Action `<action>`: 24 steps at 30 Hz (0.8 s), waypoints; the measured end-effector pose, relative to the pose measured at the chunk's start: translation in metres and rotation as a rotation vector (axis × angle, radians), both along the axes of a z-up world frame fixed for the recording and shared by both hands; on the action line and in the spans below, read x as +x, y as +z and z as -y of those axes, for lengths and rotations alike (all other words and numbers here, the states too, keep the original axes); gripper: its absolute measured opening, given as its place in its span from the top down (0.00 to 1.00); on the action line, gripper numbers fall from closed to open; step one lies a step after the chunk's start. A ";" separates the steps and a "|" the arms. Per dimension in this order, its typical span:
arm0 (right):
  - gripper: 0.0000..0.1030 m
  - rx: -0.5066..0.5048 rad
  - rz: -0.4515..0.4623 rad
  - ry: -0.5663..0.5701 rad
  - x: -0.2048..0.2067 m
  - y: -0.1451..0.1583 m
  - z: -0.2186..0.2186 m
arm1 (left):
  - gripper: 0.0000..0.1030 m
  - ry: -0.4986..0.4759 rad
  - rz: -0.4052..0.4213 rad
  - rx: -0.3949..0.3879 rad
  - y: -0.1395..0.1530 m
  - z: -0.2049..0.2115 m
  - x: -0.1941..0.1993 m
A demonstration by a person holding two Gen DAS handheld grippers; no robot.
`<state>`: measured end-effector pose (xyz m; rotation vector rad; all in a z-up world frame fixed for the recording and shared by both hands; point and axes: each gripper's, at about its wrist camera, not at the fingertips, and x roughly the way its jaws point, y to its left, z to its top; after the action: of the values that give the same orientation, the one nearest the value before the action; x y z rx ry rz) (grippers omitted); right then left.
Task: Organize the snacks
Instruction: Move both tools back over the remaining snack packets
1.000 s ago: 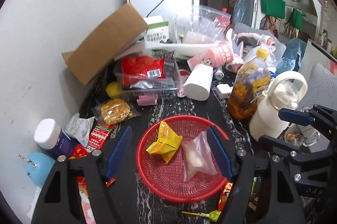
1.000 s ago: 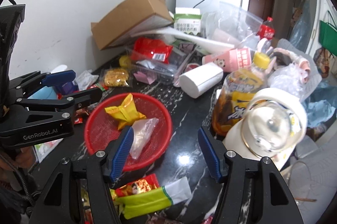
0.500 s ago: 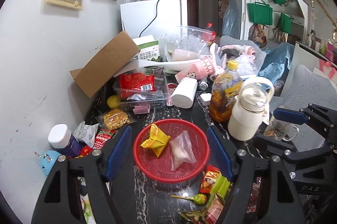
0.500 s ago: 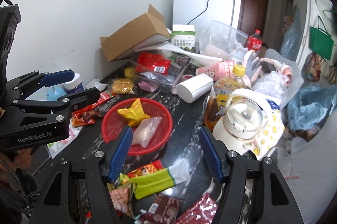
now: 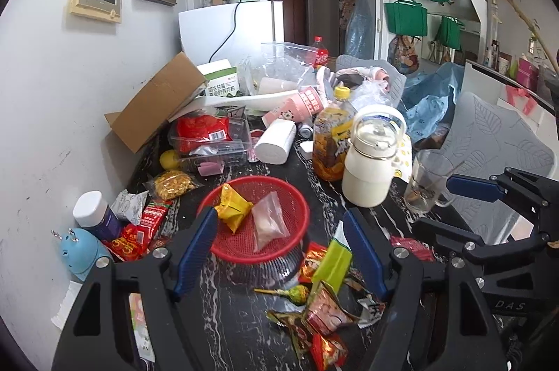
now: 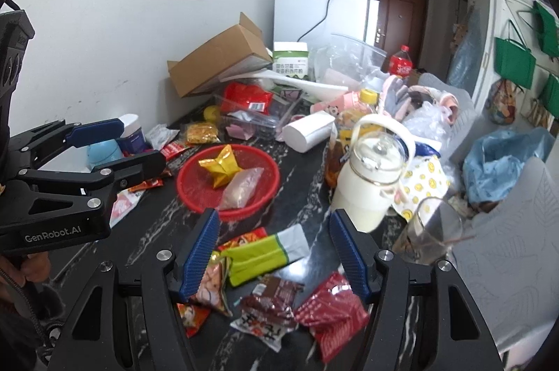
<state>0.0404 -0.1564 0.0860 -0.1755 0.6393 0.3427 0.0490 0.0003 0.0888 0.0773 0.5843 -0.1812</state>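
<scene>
Both grippers pulled back from red basket [image 5: 300, 203], empty

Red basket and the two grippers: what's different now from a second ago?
Both grippers have pulled back and up from the red basket, which now looks smaller, and a pile of loose snack packets has come into view in front of it. The left gripper and right gripper remain open and empty. The yellow packet and clear bag lie in the basket as before.
</scene>
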 end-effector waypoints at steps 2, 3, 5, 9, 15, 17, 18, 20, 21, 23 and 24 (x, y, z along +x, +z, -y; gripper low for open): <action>0.36 0.006 -0.006 -0.009 -0.006 -0.003 0.004 | 0.29 -0.012 -0.008 0.002 -0.004 0.004 -0.007; 0.36 0.007 -0.010 -0.015 -0.009 -0.005 0.006 | 0.29 -0.019 -0.013 0.003 -0.006 0.006 -0.010; 0.36 0.010 -0.016 -0.025 -0.015 -0.010 0.010 | 0.29 -0.031 -0.023 0.004 -0.011 0.008 -0.015; 0.36 0.013 -0.038 -0.049 -0.025 -0.021 0.017 | 0.29 -0.052 -0.050 0.001 -0.022 0.014 -0.024; 0.36 0.013 -0.076 -0.082 -0.038 -0.040 0.026 | 0.29 -0.075 -0.116 -0.037 -0.043 0.017 -0.031; 0.36 0.013 -0.086 -0.088 -0.043 -0.046 0.029 | 0.29 -0.080 -0.140 -0.053 -0.051 0.017 -0.035; 0.36 0.012 -0.090 -0.090 -0.045 -0.048 0.030 | 0.29 -0.081 -0.148 -0.059 -0.054 0.017 -0.036; 0.36 0.010 -0.098 -0.093 -0.049 -0.052 0.031 | 0.29 -0.083 -0.168 -0.072 -0.062 0.016 -0.039; 0.36 0.009 -0.103 -0.097 -0.051 -0.055 0.032 | 0.29 -0.083 -0.174 -0.076 -0.065 0.017 -0.041; 0.36 0.009 -0.111 -0.098 -0.054 -0.059 0.032 | 0.29 -0.082 -0.192 -0.087 -0.073 0.017 -0.043; 0.36 0.010 -0.117 -0.098 -0.056 -0.062 0.033 | 0.29 -0.084 -0.204 -0.093 -0.077 0.017 -0.045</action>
<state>-0.0159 -0.1890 0.0237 -0.1144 0.7588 0.2630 0.0043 -0.0163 0.0119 -0.0068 0.7755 -0.2995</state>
